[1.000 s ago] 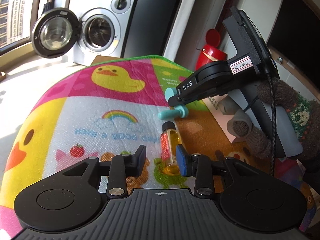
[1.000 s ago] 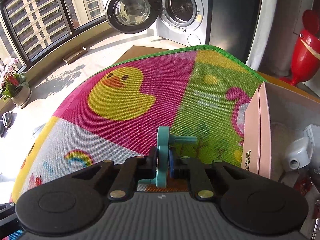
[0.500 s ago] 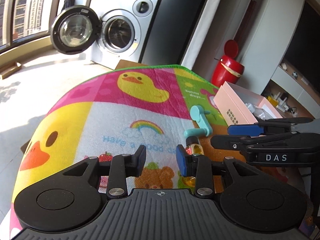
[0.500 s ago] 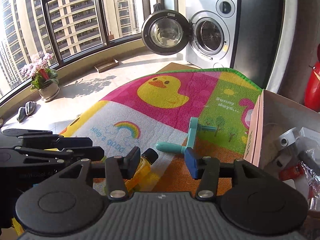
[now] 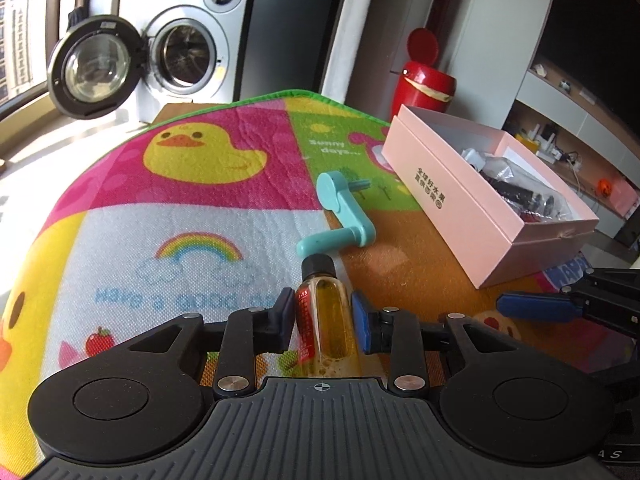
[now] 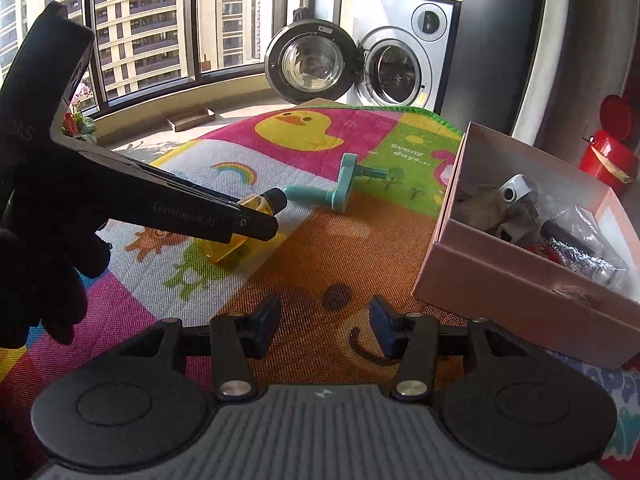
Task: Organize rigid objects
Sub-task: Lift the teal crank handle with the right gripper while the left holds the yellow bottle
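Note:
A small bottle of yellow liquid with a black cap point(image 5: 326, 312) lies on the play mat point(image 5: 200, 216). My left gripper point(image 5: 324, 318) has it between its jaws, which are closing, and both blue pads touch the bottle's sides. From the right wrist view the left gripper point(image 6: 260, 216) reaches in from the left over the bottle point(image 6: 240, 240). A teal crank handle point(image 5: 348, 216) point(image 6: 340, 192) lies loose on the mat just beyond the bottle. My right gripper point(image 6: 324, 320) hovers open over the orange patch with nothing between its fingers point(image 5: 536, 307).
An open pink box point(image 5: 460, 216) point(image 6: 500, 280) holding several items stands on the right of the mat. A washing machine point(image 5: 180, 60) with its door open and a red bin point(image 5: 424, 84) stand beyond the table's far edge.
My right gripper let go of the teal crank handle, which now lies on the mat, and drew back. My left gripper moved over the bottle and narrowed its jaws onto it.

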Available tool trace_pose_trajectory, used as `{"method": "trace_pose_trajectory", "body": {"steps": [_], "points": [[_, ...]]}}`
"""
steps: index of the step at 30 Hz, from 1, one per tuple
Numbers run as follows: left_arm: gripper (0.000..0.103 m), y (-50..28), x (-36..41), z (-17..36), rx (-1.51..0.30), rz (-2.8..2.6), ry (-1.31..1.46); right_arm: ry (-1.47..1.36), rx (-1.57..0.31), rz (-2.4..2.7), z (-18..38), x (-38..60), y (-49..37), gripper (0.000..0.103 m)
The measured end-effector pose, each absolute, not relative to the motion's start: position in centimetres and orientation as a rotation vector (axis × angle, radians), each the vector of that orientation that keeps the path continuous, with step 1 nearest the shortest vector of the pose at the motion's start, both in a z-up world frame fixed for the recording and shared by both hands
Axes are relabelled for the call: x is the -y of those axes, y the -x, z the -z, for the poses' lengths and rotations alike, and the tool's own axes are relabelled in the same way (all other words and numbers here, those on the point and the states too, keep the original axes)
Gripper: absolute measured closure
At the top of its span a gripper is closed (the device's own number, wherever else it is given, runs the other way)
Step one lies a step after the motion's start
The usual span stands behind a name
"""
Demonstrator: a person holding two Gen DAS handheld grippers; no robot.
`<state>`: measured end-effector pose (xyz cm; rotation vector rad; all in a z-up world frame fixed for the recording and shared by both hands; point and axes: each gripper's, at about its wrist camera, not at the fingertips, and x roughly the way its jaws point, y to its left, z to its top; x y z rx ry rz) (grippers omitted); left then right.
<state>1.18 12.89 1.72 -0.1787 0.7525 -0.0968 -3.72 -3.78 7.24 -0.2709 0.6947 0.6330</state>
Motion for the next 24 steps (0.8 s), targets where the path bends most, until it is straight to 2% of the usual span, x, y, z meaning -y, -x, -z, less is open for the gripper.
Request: {"method": "trace_pose_trajectory", "body": {"steps": [6,18,20,22,24], "points": [[0.071,0.7,-15.0,-1.8,-0.716,0.052,0.236,0.265,-0.621,-0.591,-8.6,0.5,0.5,0.054],[0.070,2.2,-17.5,-1.3,-0.679,0.044,0.266,0.238,-0.846,-0.465,-5.4,-6.5,-11.1,0.054],[0.071,2.1,-17.2,-1.4,-0.683,0.045,0.242,0.206,-0.882,-0.506,-5.3,-6.3,-11.1,0.060],[0.070,1.9,-17.1,-1.4,-0.686,0.045,0.233,0.214,-0.887,-0.561,-5.6,-6.1,-10.0,0.082],[0.070,1.9,-17.1,-1.3,-0.686,0.048,0.233,0.228,-0.892,-0.610,-5.9,-5.7,-8.6,0.091]]}}
